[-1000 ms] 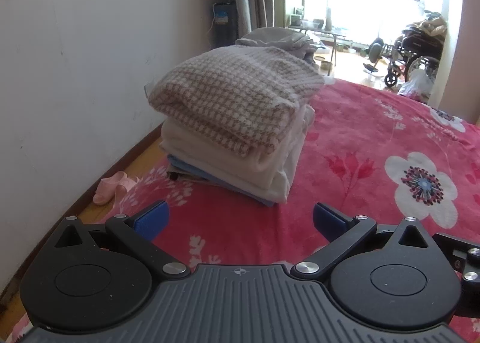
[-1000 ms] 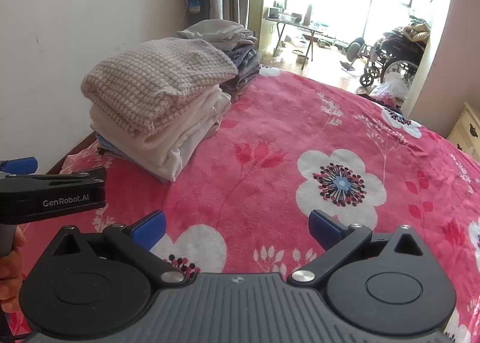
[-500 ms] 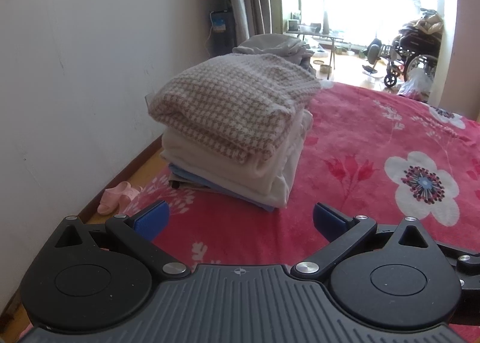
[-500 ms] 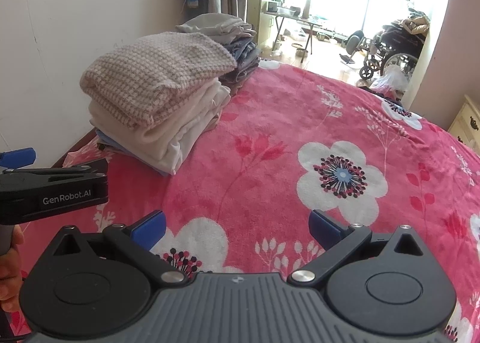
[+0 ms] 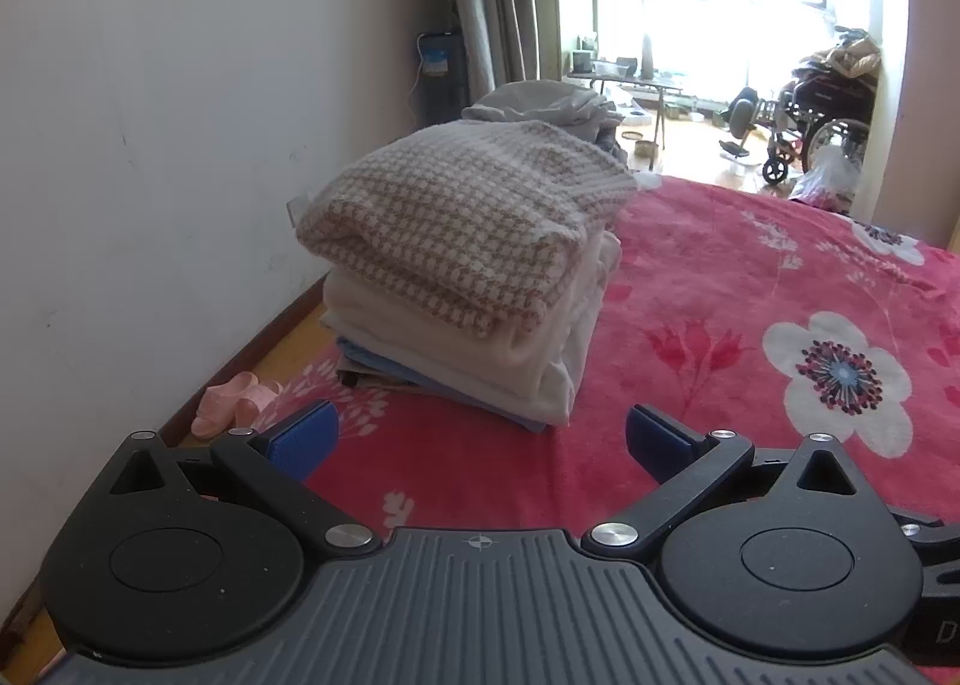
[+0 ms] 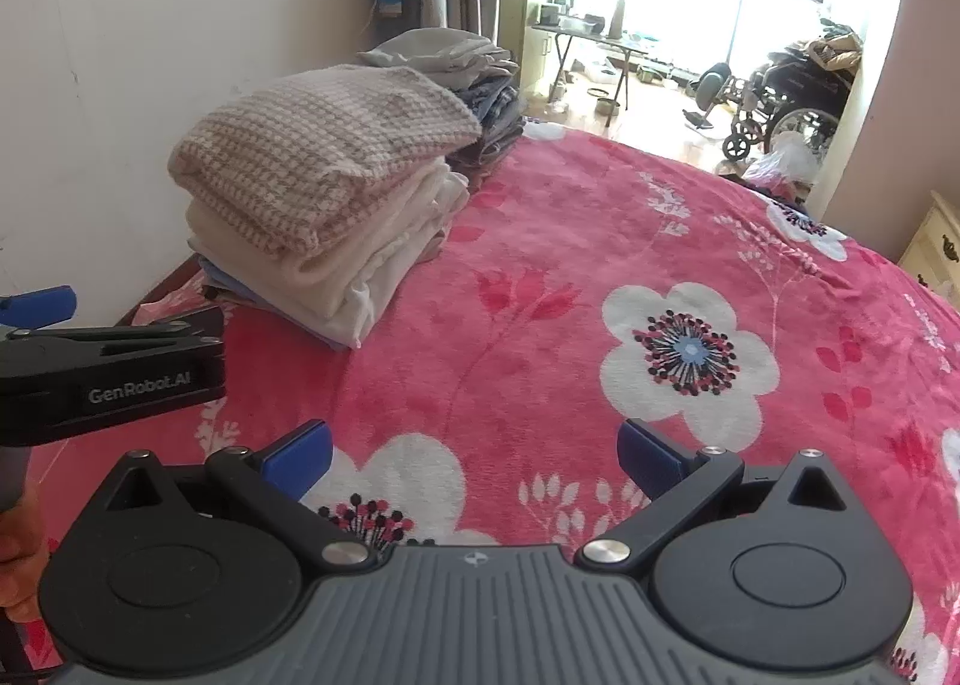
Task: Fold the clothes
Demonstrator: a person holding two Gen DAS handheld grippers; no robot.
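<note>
Both the left gripper [image 5: 480, 436] and right gripper [image 6: 474, 448] hover empty with jaws spread over the bedspread [image 6: 600, 241], the folded stack [image 5: 462, 265] at its left edge, so probably between garments, fetching next.

Each gripper is black with a grey ridged middle, two round black discs, shiny silver screws and blue fingertips [image 5: 303, 436]. White letters on the left gripper [image 6: 36, 319] say GenRobot.AI
</note>
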